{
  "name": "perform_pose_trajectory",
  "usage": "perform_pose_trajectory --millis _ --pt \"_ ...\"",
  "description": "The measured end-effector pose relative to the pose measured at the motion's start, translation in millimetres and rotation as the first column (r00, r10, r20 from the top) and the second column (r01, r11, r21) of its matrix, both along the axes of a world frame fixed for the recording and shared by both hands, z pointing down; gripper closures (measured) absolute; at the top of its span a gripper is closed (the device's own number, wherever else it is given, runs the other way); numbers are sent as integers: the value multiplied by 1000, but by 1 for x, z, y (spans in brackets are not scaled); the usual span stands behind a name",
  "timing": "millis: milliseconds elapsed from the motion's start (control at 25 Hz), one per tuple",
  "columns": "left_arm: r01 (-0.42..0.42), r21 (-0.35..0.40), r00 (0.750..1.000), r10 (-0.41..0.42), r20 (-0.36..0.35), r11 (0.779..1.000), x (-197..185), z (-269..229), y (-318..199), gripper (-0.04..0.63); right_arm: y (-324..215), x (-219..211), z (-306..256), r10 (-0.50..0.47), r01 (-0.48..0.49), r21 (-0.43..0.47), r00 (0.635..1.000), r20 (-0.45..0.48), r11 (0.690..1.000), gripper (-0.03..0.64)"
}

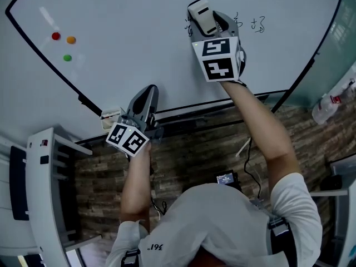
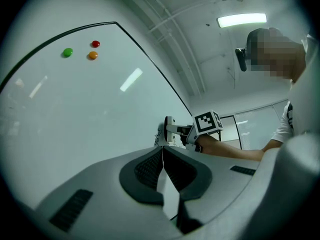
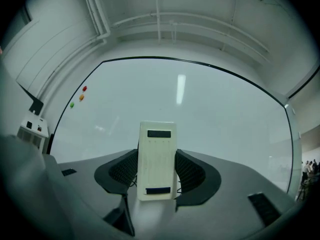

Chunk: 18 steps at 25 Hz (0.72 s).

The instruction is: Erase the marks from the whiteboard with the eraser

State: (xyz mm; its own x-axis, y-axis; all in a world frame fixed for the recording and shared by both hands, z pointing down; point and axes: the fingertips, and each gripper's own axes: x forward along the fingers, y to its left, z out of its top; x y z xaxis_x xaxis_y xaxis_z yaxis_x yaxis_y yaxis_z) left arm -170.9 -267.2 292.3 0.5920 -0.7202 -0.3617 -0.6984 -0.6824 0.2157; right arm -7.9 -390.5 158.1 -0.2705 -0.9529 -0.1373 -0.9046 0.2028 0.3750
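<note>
Pinching eraser [image 3: 157, 144] in rt gripper [image 3: 156, 170], at whiteboard [image 1: 139, 38]; marks [image 1: 257, 24] just beside tip. Risks smears or eraser twisting w/ uneven push. Lt gripper [image 2: 162, 166] pressed together, empty.

The place is read as an office or meeting room. A large wall-mounted whiteboard [image 1: 139, 38] is seen, with red, orange and green magnets [image 1: 67, 58] at its left and handwritten marks [image 1: 257, 24] at its right. A fluorescent ceiling light [image 2: 242, 19] and exposed pipes [image 3: 157, 19] are shown overhead. A glazed partition with blinds [image 2: 252, 129] is seen at the right. A white rack [image 1: 47, 188] stands at the near left, beside a brick-patterned surface [image 1: 189, 154] below the board.
</note>
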Motion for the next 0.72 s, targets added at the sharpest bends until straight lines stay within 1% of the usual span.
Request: perform_pose_trajectory --millis 160,440,560,720 --pt "22 -16 1000 -22 -10 1000 -17 9 6 588 5 -40 15 -46 45 -25 998 -36 999 367" --pt "48 -45 998 -49 -27 998 -50 24 15 588 6 -111 42 -111 107 -65 993 -45 992 367" --pt "57 -49 998 -58 -28 997 -60 27 19 588 3 -128 50 -110 106 -74 993 -52 992 367" --pt "62 -51 998 -63 -20 997 -69 28 23 588 -6 -133 60 -78 73 -88 995 -56 993 367"
